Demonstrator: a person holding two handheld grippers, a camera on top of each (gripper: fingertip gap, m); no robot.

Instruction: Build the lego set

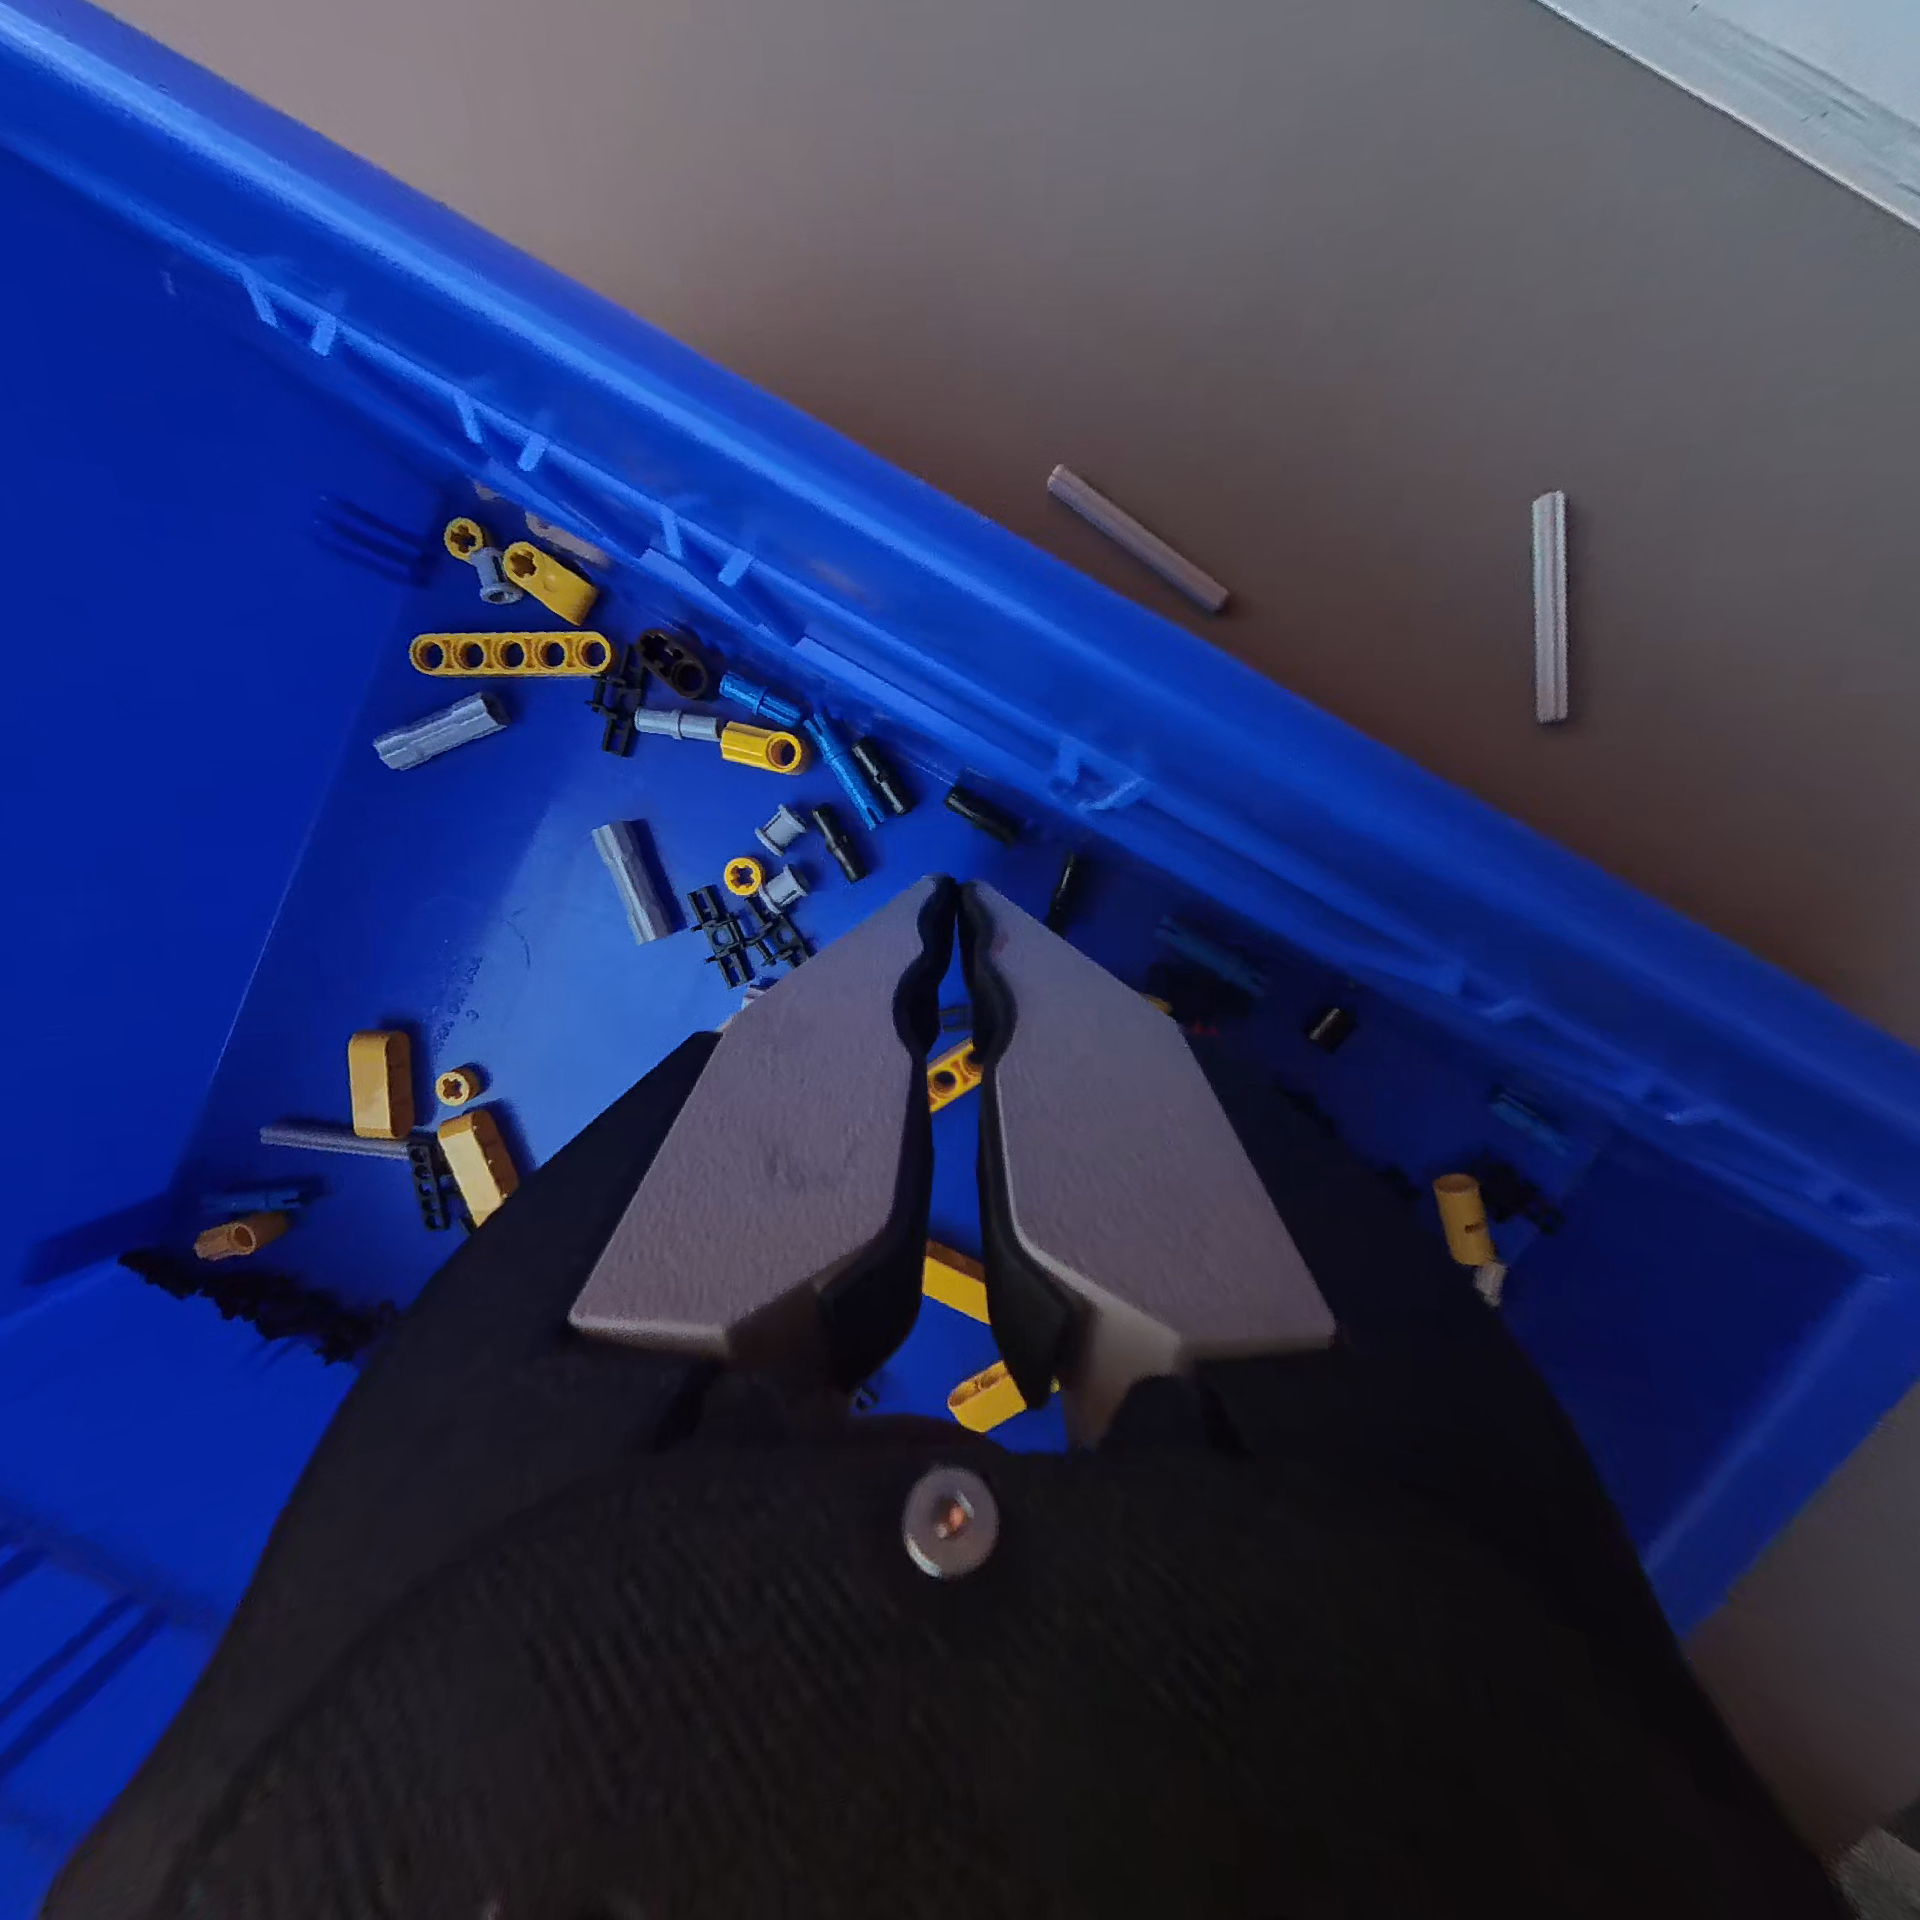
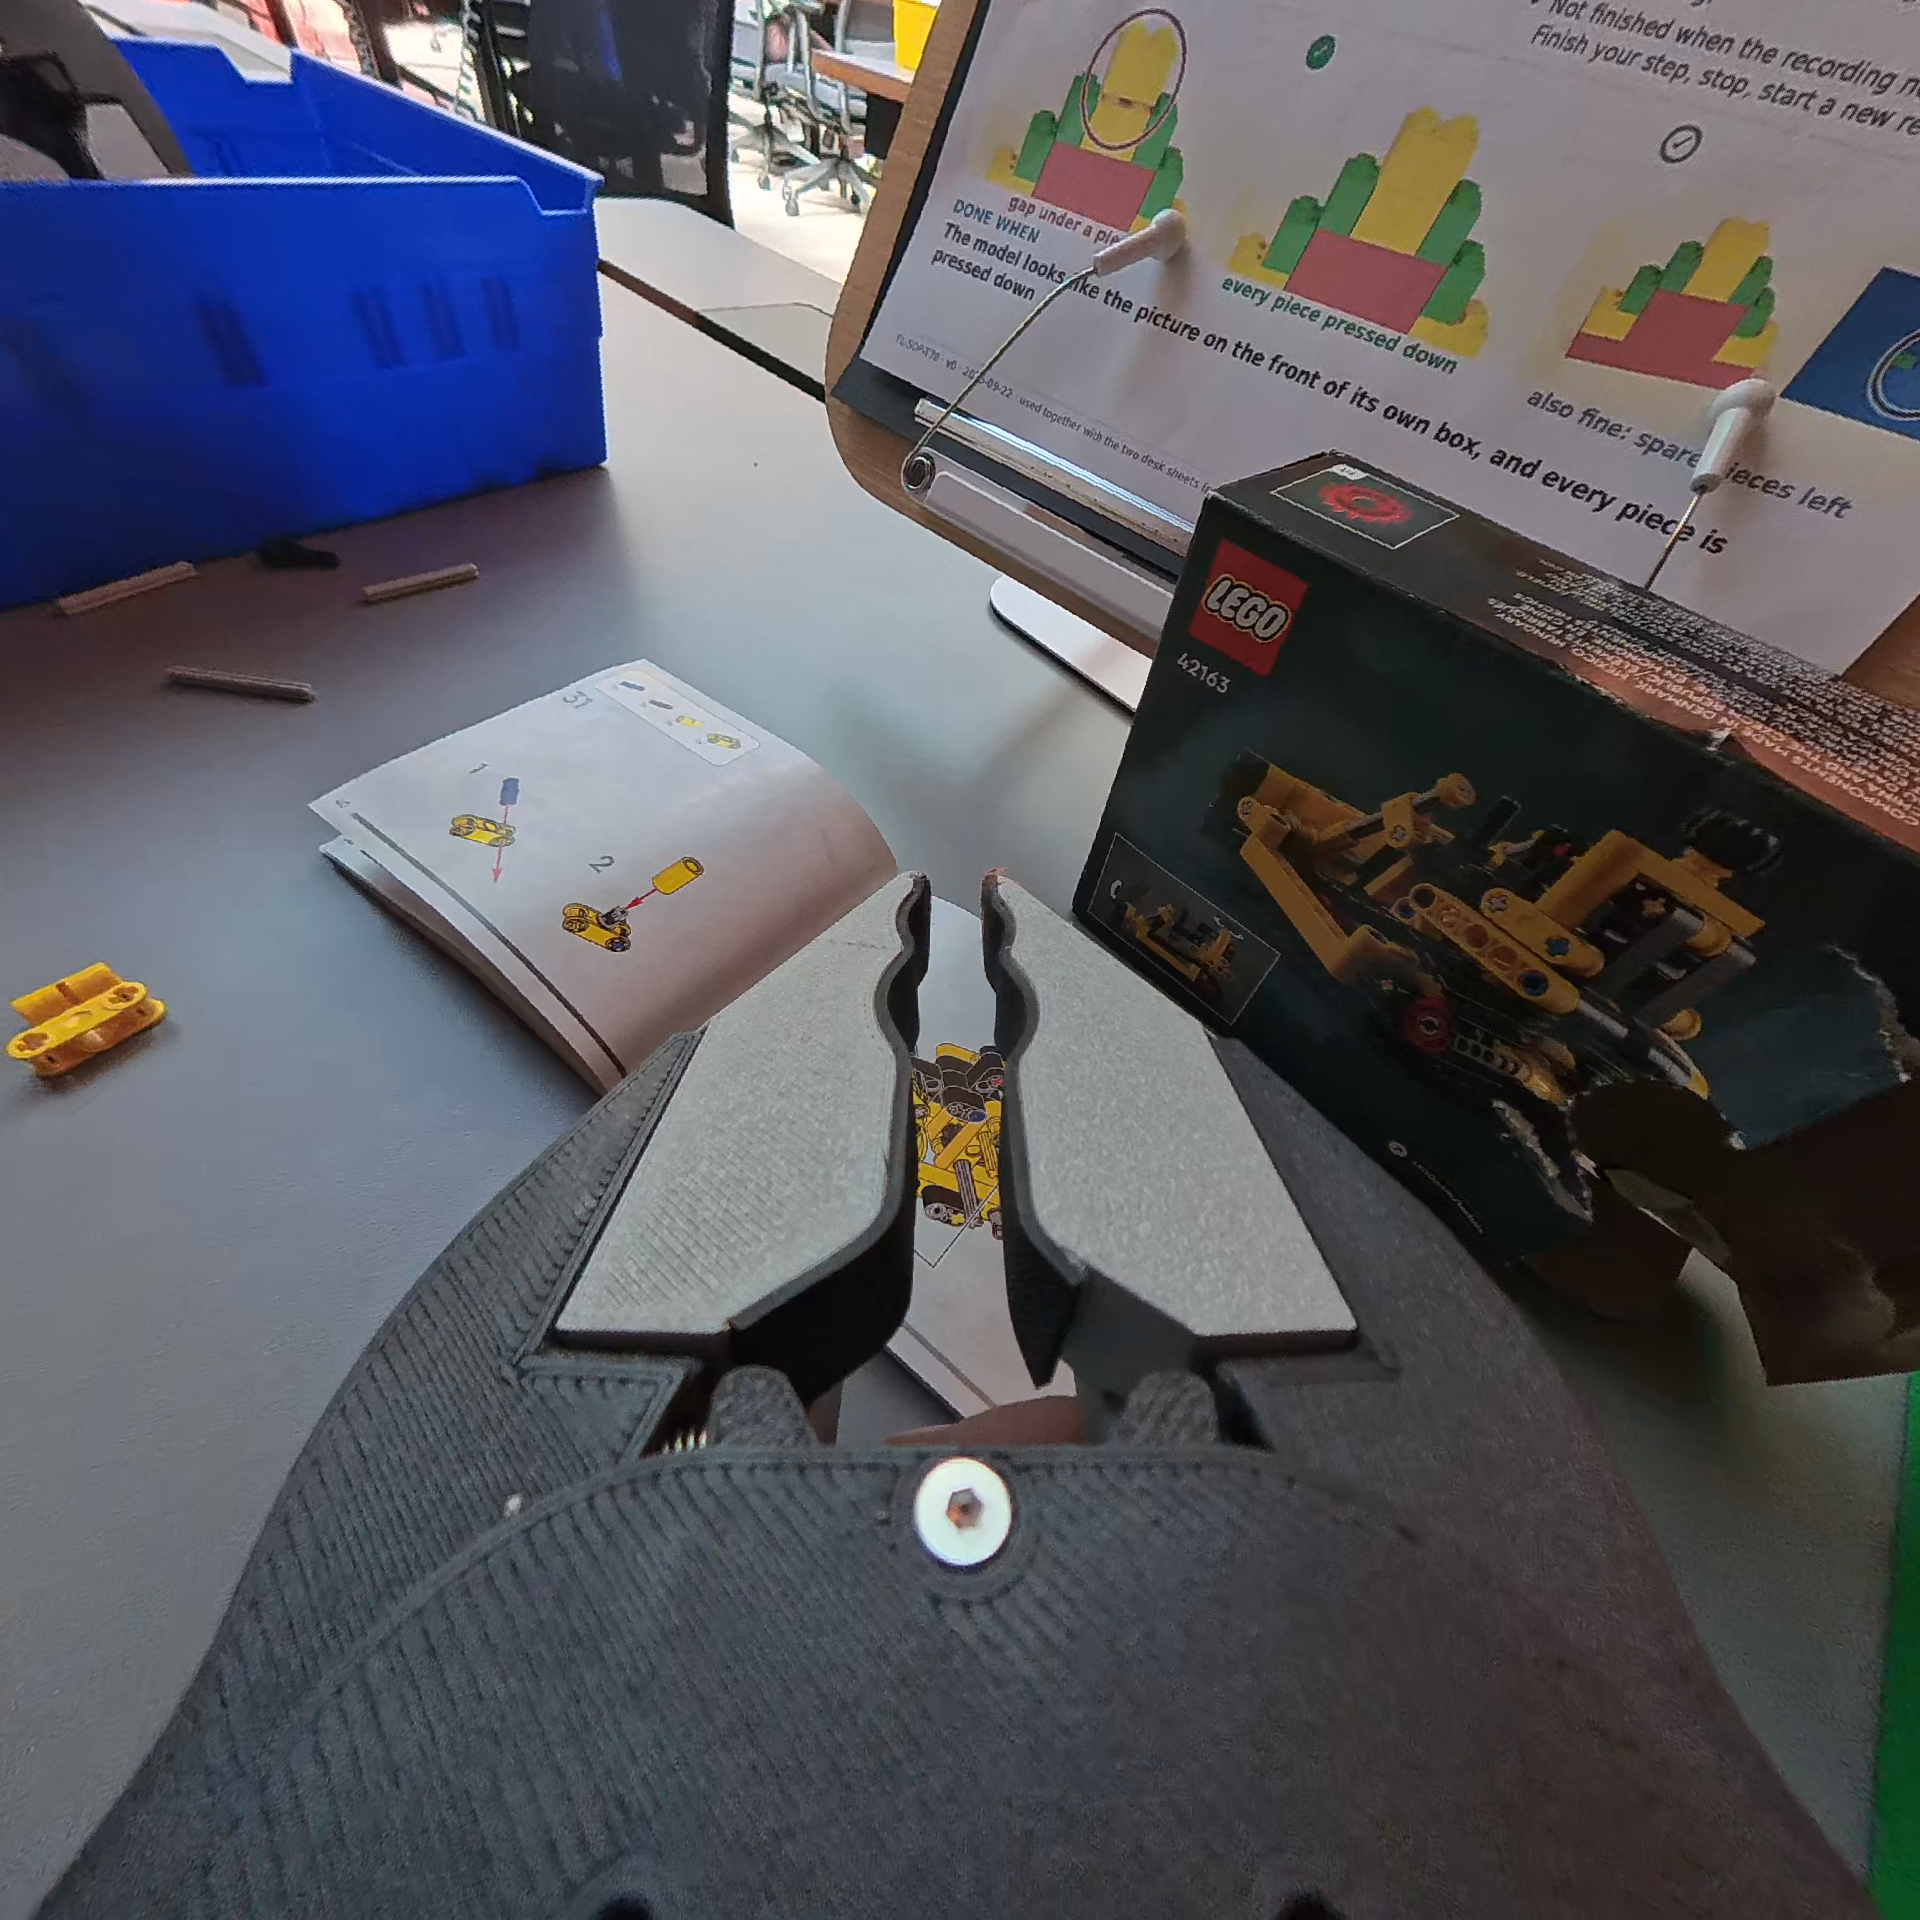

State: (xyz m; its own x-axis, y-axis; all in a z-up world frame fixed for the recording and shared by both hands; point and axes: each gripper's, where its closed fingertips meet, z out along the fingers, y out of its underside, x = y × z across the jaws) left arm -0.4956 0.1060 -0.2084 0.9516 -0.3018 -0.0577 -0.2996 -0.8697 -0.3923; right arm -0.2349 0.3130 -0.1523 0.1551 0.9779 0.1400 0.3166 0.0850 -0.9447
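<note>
My left gripper (image 1: 954, 896) hangs inside a blue bin (image 1: 935, 665), its jaws shut with nothing visible between the tips. Loose yellow, grey, black and blue Technic pieces lie on the bin floor, among them a yellow five-hole beam (image 1: 509, 655) and a yellow connector (image 1: 764, 746). My right gripper (image 2: 954, 883) is slightly open and empty, held above the open instruction booklet (image 2: 592, 831). A small yellow assembled piece (image 2: 85, 1018) lies on the table to the left. The blue bin also shows in the right wrist view (image 2: 301, 343) at the far left.
Two grey axles (image 1: 1138, 540) (image 1: 1549, 608) lie on the table outside the bin; three axles (image 2: 421, 582) show near it in the right view. The set's box (image 2: 1507, 894) stands at right, before a stand with a printed sheet (image 2: 1351, 260). Some 35 cm of space lies between my two pairs of fingers. The small yellow assembled piece (image 2: 85, 1018) sits 20 cm or so from the ends of my right fingers.
</note>
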